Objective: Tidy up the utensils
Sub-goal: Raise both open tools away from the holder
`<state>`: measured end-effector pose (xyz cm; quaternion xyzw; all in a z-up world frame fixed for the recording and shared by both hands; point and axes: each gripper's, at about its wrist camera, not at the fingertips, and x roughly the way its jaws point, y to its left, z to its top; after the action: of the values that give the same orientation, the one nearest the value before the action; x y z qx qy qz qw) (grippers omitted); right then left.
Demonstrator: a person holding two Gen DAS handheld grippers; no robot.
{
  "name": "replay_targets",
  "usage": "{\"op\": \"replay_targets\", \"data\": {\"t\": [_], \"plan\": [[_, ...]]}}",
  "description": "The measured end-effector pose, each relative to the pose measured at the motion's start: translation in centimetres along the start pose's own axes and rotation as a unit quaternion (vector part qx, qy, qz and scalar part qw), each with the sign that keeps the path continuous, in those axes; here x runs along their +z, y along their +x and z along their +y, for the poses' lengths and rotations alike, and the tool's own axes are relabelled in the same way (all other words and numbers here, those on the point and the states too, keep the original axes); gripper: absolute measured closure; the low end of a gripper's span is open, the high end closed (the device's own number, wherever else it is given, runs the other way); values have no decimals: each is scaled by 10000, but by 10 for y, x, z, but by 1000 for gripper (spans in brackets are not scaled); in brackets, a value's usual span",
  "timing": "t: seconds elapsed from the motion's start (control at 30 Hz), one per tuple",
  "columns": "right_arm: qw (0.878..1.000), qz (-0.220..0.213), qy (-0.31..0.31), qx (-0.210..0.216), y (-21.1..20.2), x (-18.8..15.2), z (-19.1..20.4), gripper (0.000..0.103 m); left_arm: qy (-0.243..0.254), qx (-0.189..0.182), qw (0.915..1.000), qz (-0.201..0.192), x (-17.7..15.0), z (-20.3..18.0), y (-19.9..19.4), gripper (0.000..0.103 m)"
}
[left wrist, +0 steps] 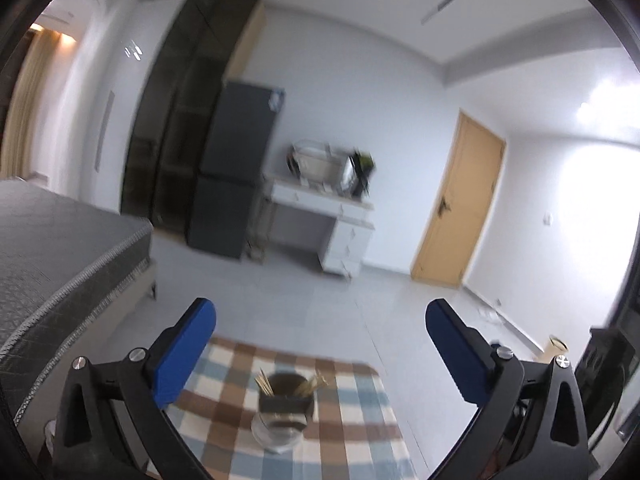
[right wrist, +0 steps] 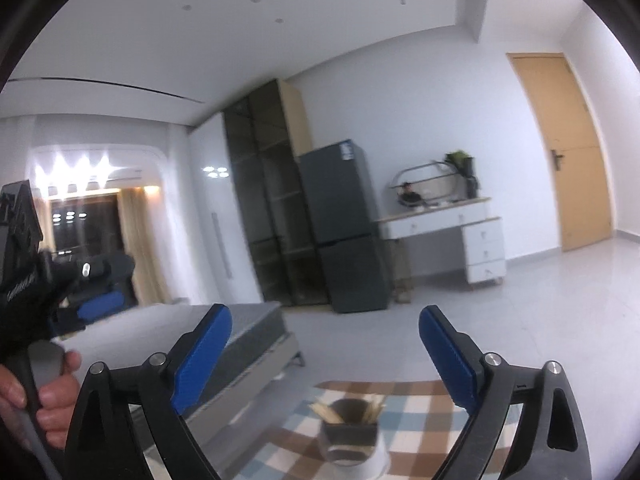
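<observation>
Ahead of me the room opens out: a grey bed point(left wrist: 60, 248) on the left, a dark fridge point(left wrist: 236, 168) against the far wall, a white desk point(left wrist: 324, 216) beside it and a tan door point(left wrist: 460, 200) further right. Nearer, below me, lies the checked tablecloth point(left wrist: 352, 408) in brown, blue and cream. On it stands the dark utensil holder point(left wrist: 285, 398), upright, with pale wooden sticks point(left wrist: 265, 384) fanning out at both sides of its mouth; it seems to sit on a clear base, though blur hides the detail. My left gripper point(left wrist: 320, 356) has its blue pads spread wide with nothing between them. My right gripper point(right wrist: 325, 360) is likewise spread wide, gripping nothing, above the holder. A hand point(right wrist: 40, 396) holds the left gripper's handle.
</observation>
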<state>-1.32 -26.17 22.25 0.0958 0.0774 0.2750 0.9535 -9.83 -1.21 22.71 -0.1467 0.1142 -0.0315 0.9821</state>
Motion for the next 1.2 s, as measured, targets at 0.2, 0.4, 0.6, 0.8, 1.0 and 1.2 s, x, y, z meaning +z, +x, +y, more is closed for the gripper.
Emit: {"op": "replay_targets", "data": {"t": [0.2, 0.4, 0.6, 0.8, 1.0, 1.2], "plan": [[9991, -230, -180, -315, -15, -35, 17, 0, 318, 344, 9986, 264, -39, 14, 41, 1], [9969, -148, -195, -742, 0, -78, 12, 0, 553, 739, 9929, 750, -94, 42, 110, 1], [9948, 216, 34, -990, 21, -115, -8, 0, 869, 987, 9846, 1152, -134, 53, 170, 1], [9923, 590, 23, -1084, 47, -141, -22, 0, 1152, 1045, 9825, 1021, -160, 52, 177, 1], [9902, 814, 66, -1135, 56, -160, -24, 0, 1112, 1026, 9819, 1135, -173, 56, 171, 1], [9893, 912, -82, -1134, 59, -168, -18, 0, 1037, 1009, 9814, 1265, -168, 53, 163, 1]]}}
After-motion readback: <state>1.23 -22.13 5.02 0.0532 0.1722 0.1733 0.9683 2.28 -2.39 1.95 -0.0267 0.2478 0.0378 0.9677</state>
